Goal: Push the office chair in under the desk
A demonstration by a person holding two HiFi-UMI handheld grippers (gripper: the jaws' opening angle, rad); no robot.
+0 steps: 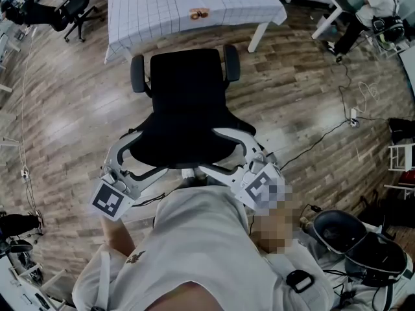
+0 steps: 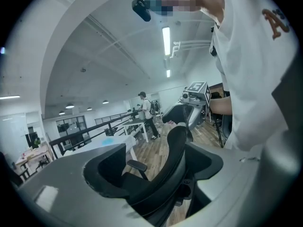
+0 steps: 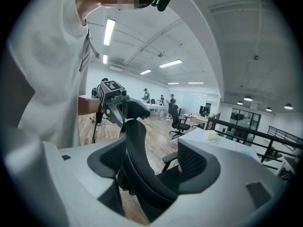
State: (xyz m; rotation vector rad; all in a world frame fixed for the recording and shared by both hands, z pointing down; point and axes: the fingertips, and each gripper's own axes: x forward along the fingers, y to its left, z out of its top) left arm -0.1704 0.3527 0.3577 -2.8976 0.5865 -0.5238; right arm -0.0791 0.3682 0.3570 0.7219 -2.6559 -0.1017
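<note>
The office chair (image 1: 188,109) stands close before the desk (image 1: 162,15).

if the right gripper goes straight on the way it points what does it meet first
The office chair's backrest: its side edge stands between the right gripper's open jaws, so it would likely seat deeper there first. How much room remains is unclear.

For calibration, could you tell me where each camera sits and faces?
Head view: on the head, steeply down at the office chair and desk; shirt, left gripper, right gripper show.
Left gripper view: on the left gripper, facing the right gripper across the backrest; shirt shows.
Right gripper view: mirrored, facing the left gripper; shirt shows.
All share the backrest.
</note>
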